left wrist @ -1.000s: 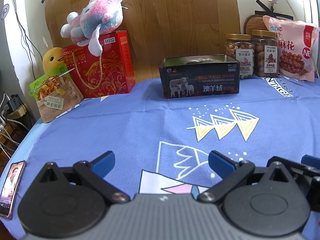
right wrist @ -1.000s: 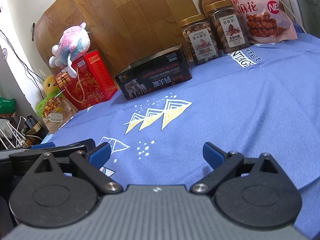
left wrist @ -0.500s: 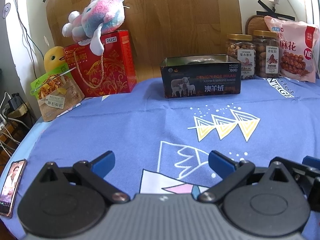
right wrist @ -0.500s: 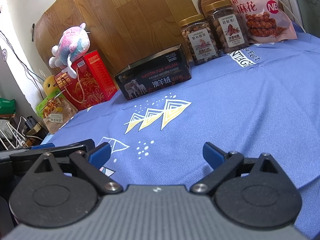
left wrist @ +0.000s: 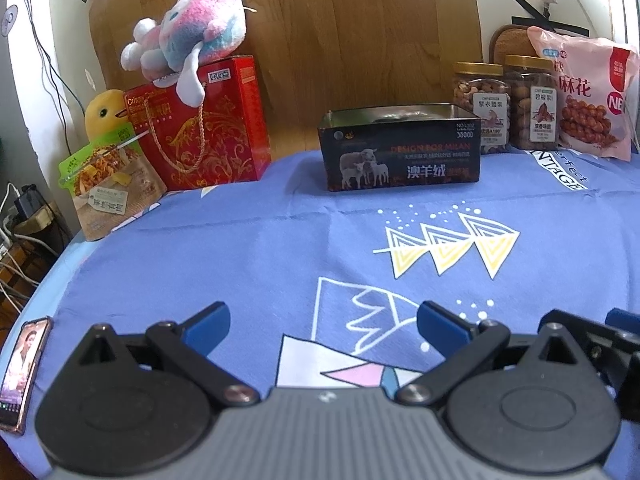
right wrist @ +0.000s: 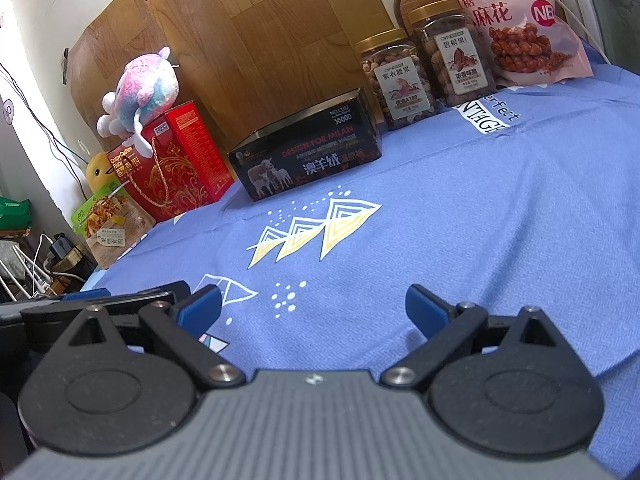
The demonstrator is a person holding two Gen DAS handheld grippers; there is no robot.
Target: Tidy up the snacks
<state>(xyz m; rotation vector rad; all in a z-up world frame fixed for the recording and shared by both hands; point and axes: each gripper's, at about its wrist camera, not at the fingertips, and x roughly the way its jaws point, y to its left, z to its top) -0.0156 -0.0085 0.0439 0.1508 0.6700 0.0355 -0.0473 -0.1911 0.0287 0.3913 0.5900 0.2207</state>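
An open black tin box [left wrist: 400, 152] stands at the back middle of the blue cloth; it also shows in the right wrist view [right wrist: 308, 156]. Right of it stand two nut jars [left wrist: 482, 106] [left wrist: 532, 102] and a pink snack bag [left wrist: 588, 92]. At the back left are a red gift box [left wrist: 208, 128] and a green-topped snack pouch [left wrist: 108, 184]. My left gripper [left wrist: 323, 326] is open and empty, low over the near cloth. My right gripper [right wrist: 314, 310] is open and empty, just right of the left one.
A pink-blue plush toy [left wrist: 188, 48] lies on the red box, a yellow plush [left wrist: 105, 112] behind the pouch. A phone [left wrist: 22, 372] lies at the table's near left edge. A wooden board [left wrist: 320, 20] backs the table. Cables hang off the left side.
Both views have shifted very slightly. Both grippers stay open and nothing on the table has moved.
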